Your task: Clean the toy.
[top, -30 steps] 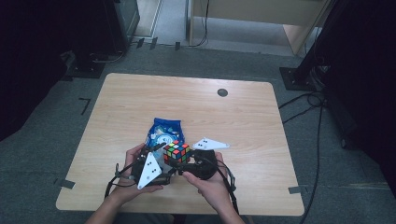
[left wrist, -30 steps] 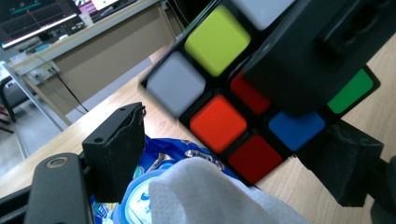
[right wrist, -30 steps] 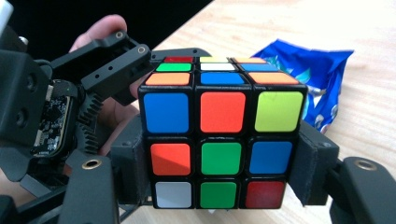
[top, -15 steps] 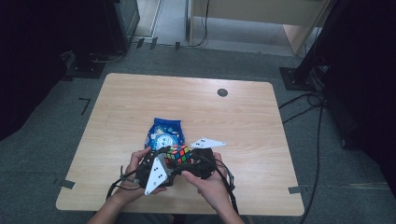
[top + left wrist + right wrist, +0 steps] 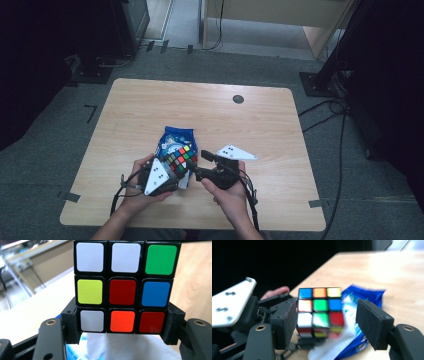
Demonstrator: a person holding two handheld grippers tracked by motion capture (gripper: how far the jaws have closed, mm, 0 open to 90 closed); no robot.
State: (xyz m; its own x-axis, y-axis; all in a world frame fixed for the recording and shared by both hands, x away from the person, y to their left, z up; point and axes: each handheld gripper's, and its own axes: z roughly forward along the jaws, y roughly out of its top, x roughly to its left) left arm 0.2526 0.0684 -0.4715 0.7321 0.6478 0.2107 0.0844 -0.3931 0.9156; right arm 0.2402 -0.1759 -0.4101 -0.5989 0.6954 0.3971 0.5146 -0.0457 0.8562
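A scrambled colour cube (image 5: 181, 159) is held just above the table near its front edge. My left gripper (image 5: 175, 170) is shut on it. In the left gripper view the two black pads clamp the bottom row of the cube (image 5: 122, 292), and the left gripper (image 5: 122, 323) shows a face with white, green, yellow, red, blue and orange stickers. My right gripper (image 5: 199, 161) stands open at the cube's right. In the right gripper view the cube (image 5: 320, 311) sits between the spread jaws of the right gripper (image 5: 327, 320), with a gap on its right side.
A blue snack bag (image 5: 172, 140) lies on the wooden table (image 5: 250, 125) right behind and under the cube, seen also as the bag (image 5: 364, 297). A dark round grommet (image 5: 238, 99) sits at the back. Cables and dark stands ring the table on the floor.
The left gripper has turned and shifted slightly left with the cube, tilting its white plate. The right gripper stayed close at the cube's right side.
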